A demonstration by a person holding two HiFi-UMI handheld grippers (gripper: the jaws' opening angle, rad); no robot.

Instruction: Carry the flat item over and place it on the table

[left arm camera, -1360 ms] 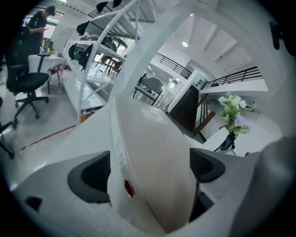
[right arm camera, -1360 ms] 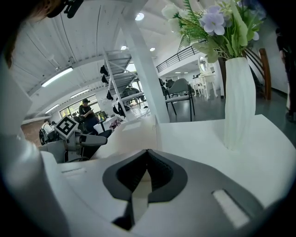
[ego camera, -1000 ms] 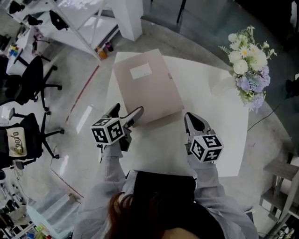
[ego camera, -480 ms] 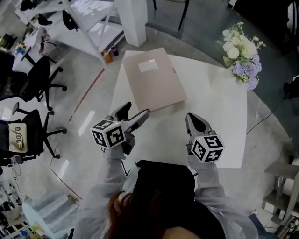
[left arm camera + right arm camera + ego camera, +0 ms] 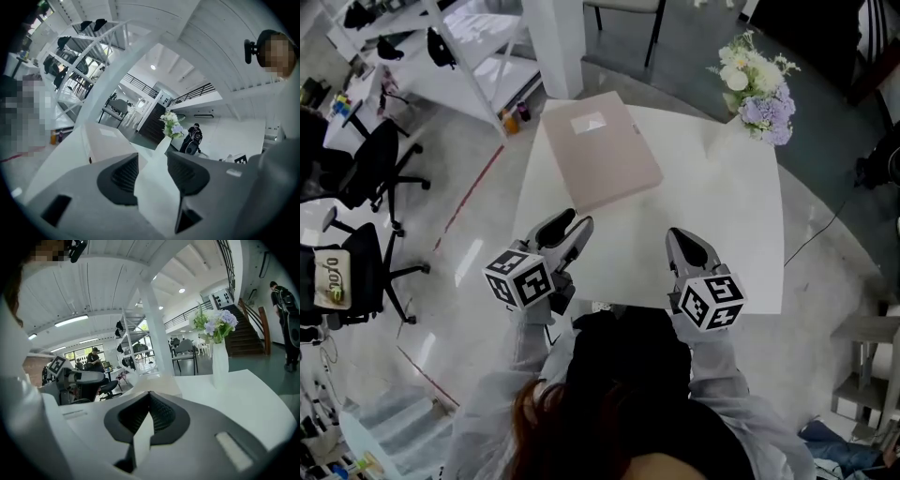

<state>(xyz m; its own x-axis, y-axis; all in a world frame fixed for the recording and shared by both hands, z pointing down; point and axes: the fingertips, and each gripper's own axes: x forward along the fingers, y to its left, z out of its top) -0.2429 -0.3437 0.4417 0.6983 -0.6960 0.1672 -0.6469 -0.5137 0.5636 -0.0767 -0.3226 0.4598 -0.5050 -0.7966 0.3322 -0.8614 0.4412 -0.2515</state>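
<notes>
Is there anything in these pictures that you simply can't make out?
- Label on the flat folder: head view, too small to read.
- Middle of the near edge of the table: head view, hidden behind the person's head.
- Small items on the floor by the shelving: head view, too small to identify.

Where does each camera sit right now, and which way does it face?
Head view: on the person's head, looking steeply down at the white table, flat box and flowers; shows left gripper, right gripper, sleeves.
Left gripper view: on the left gripper, looking across the table at box and flowers; its jaws, just closing, stand apart with nothing between.
Right gripper view: on the right gripper, facing the flowers; jaws together, empty.
Shared: all three show the table and flowers.
</notes>
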